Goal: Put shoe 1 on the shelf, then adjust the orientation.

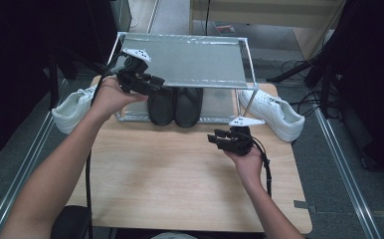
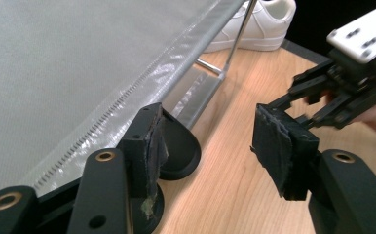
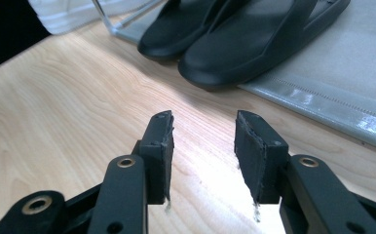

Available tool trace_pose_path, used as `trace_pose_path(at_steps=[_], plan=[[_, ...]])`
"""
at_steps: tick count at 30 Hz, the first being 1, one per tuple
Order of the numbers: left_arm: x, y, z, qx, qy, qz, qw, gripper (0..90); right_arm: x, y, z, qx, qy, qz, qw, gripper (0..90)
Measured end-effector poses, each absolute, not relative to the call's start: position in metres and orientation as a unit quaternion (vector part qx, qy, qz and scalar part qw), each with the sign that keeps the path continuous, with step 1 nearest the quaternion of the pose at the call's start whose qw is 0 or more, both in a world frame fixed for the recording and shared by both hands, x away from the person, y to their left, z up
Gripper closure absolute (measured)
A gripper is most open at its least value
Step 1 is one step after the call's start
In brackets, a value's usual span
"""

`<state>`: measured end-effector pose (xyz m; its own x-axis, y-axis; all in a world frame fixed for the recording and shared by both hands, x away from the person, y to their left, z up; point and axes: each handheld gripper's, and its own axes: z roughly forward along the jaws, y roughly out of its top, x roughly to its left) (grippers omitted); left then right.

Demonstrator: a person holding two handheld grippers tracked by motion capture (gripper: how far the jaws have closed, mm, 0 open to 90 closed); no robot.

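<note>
A pair of black slippers [image 1: 175,105] sits side by side on the lower shelf of a metal-framed shoe rack [image 1: 190,82], toes over the front edge. My left gripper [image 1: 161,88] hovers open just above the left slipper, at the front edge of the rack's grey upper shelf [image 2: 79,63]; in the left gripper view its jaws [image 2: 205,141] hold nothing and a slipper toe [image 2: 182,152] shows below. My right gripper [image 1: 216,137] is open over the table in front of the rack. Its jaws [image 3: 203,141] are empty and point toward the slippers [image 3: 254,39].
One white sneaker [image 1: 73,108] lies left of the rack and another [image 1: 273,113] lies to its right, both on the wooden table [image 1: 180,184]. The table's edges fall to a grey floor with metal rails. Cables trail from both grippers.
</note>
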<state>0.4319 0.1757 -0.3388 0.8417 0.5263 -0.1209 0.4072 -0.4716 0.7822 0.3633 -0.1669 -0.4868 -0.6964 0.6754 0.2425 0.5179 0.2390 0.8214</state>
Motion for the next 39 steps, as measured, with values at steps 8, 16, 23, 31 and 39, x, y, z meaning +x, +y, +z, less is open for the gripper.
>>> trace_pose_path(at_steps=[8, 16, 23, 31, 39], plan=[[0.413, 0.184, -0.366, 0.853, 0.284, 0.058, 0.434, 44.2, 0.349, -0.18, -0.482, 0.368, 0.789, 0.486, 0.08, 54.2], [0.398, 0.19, -0.394, 0.858, 0.293, 0.053, 0.419, 45.3, 0.338, -0.202, -0.481, 0.363, 0.786, 0.493, 0.086, 53.3], [0.386, 0.195, -0.415, 0.856, 0.301, 0.05, 0.416, 44.8, 0.341, -0.212, -0.482, 0.374, 0.78, 0.495, 0.083, 53.0], [0.379, 0.21, -0.431, 0.846, 0.315, 0.046, 0.427, 44.2, 0.347, -0.208, -0.482, 0.359, 0.787, 0.496, 0.078, 53.4], [0.375, 0.236, -0.439, 0.837, 0.342, 0.051, 0.425, 43.6, 0.35, -0.207, -0.483, 0.359, 0.787, 0.495, 0.082, 53.7]])
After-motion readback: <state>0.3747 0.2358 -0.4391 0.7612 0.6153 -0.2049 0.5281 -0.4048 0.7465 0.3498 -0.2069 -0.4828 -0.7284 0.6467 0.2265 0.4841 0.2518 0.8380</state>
